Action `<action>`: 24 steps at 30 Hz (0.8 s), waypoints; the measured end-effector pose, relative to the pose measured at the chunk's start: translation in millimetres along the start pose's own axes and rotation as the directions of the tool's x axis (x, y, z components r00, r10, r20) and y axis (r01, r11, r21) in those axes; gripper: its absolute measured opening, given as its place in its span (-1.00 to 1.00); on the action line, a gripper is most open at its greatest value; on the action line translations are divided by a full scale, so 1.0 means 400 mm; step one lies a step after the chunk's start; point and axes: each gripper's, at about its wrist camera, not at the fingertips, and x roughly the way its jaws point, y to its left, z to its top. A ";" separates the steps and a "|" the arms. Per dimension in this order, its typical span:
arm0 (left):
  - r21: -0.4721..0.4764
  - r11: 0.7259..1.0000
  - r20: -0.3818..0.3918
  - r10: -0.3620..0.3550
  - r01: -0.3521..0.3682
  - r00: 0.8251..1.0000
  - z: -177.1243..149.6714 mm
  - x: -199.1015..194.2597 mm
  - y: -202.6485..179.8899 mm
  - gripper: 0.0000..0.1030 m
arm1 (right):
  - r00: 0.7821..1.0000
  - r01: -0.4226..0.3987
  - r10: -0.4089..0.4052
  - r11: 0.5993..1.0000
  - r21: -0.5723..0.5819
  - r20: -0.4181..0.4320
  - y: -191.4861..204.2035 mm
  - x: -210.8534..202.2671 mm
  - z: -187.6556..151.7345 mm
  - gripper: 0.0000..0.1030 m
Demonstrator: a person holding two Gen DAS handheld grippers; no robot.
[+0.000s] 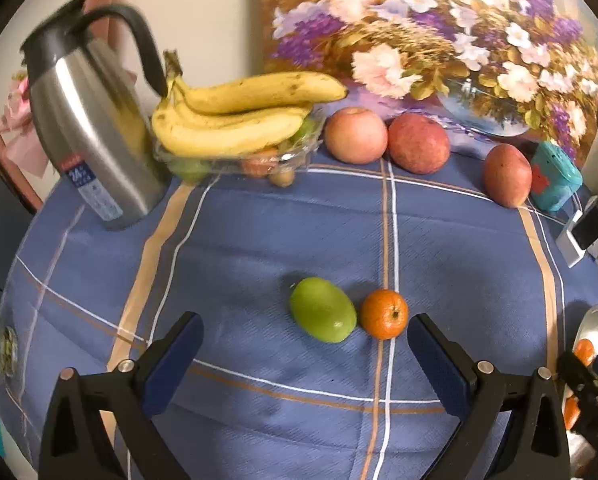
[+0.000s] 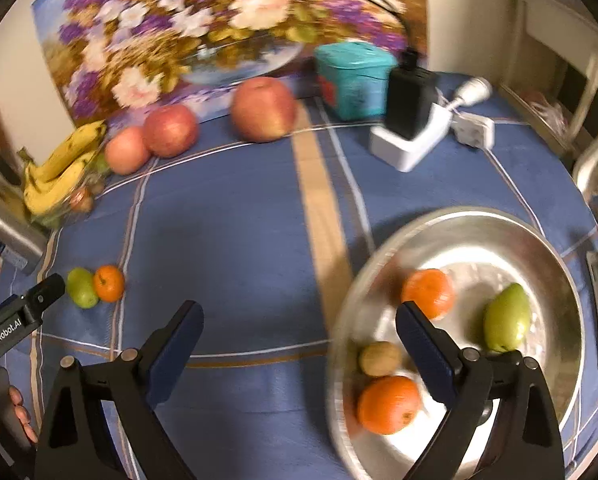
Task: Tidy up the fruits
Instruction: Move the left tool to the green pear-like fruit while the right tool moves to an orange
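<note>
On the blue checked cloth a green fruit (image 1: 323,309) and a small orange (image 1: 384,313) lie side by side, just ahead of my left gripper (image 1: 305,338), which is open and empty. The same pair, green fruit (image 2: 81,287) and orange (image 2: 109,282), shows far left in the right wrist view. My right gripper (image 2: 299,332) is open and empty, its right finger over a silver plate (image 2: 555,256). The plate holds two oranges (image 2: 429,292) (image 2: 388,403), a green fruit (image 2: 506,318) and a small brown fruit (image 2: 380,358).
At the back stand three apples (image 1: 356,134) (image 1: 418,143) (image 1: 506,175), bananas (image 1: 235,116) on a clear tray of fruit (image 1: 283,158), a steel jug (image 1: 87,132), a teal box (image 1: 555,176) and a white charger dock (image 2: 409,148). A flower painting (image 1: 439,40) leans against the wall.
</note>
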 end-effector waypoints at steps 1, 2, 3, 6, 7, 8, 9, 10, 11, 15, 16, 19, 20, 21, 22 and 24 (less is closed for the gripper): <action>-0.017 1.000 -0.012 -0.012 0.012 1.000 0.001 0.006 0.012 1.00 | 1.000 -0.006 0.006 1.000 -0.013 0.000 0.016 0.003 0.000 0.88; -0.029 0.999 -0.019 -0.021 0.020 1.000 0.000 0.008 0.020 1.00 | 1.000 -0.009 0.009 1.000 -0.025 0.001 0.029 0.006 0.002 0.88; -0.039 0.999 -0.024 -0.028 0.027 0.999 -0.001 0.011 0.028 1.00 | 1.000 -0.009 0.009 0.999 -0.034 0.002 0.041 0.009 0.002 0.88; -0.052 0.998 -0.039 -0.035 0.033 0.999 -0.001 0.017 0.048 1.00 | 1.000 -0.016 0.017 0.998 -0.060 0.002 0.082 0.019 0.004 0.88; -0.055 0.998 -0.041 -0.038 0.036 0.998 -0.001 0.020 0.052 1.00 | 1.000 -0.023 0.023 0.997 -0.067 0.000 0.095 0.022 0.006 0.88; -0.060 0.997 -0.043 -0.046 0.043 0.998 0.000 0.022 0.058 1.00 | 1.000 -0.031 0.031 0.997 -0.075 -0.002 0.109 0.026 0.006 0.88; -0.072 0.996 -0.046 -0.058 0.054 0.997 0.000 0.024 0.067 1.00 | 0.999 -0.036 0.036 0.996 -0.086 -0.003 0.124 0.029 0.006 0.88; -0.092 0.994 -0.052 -0.072 0.067 0.996 -0.001 0.028 0.080 1.00 | 0.999 -0.040 0.039 0.994 -0.099 -0.005 0.141 0.032 0.006 0.88; -0.110 0.991 -0.058 -0.085 0.079 0.995 -0.002 0.032 0.090 1.00 | 0.999 -0.042 0.041 0.993 -0.114 -0.006 0.158 0.035 0.004 0.88; -0.152 0.984 -0.075 -0.101 0.088 0.992 -0.005 0.047 0.125 1.00 | 0.999 -0.052 0.050 0.986 -0.159 -0.016 0.213 0.047 0.000 0.88; -0.155 0.985 -0.078 -0.090 0.077 0.993 -0.005 0.051 0.133 1.00 | 0.998 -0.055 0.053 0.984 -0.170 -0.019 0.228 0.052 0.001 0.88; -0.152 0.987 -0.085 -0.062 0.049 0.994 -0.007 0.058 0.151 1.00 | 0.998 -0.067 0.064 0.980 -0.187 -0.022 0.261 0.061 0.006 0.88; -0.152 0.987 -0.087 -0.057 0.044 0.995 -0.008 0.061 0.157 1.00 | 0.997 -0.072 0.069 0.979 -0.191 -0.023 0.271 0.062 0.009 0.88; -0.155 0.987 -0.089 -0.056 0.041 0.994 -0.008 0.064 0.163 1.00 | 0.997 -0.078 0.075 0.978 -0.195 -0.023 0.282 0.064 0.012 0.88; -0.160 0.986 -0.093 -0.054 0.039 0.994 -0.008 0.067 0.172 1.00 | 0.997 -0.083 0.080 0.977 -0.198 -0.023 0.289 0.065 0.014 0.88; -0.172 0.984 -0.096 -0.053 0.036 0.994 -0.009 0.070 0.188 1.00 | 0.996 -0.091 0.089 0.974 -0.208 -0.020 0.304 0.065 0.018 0.88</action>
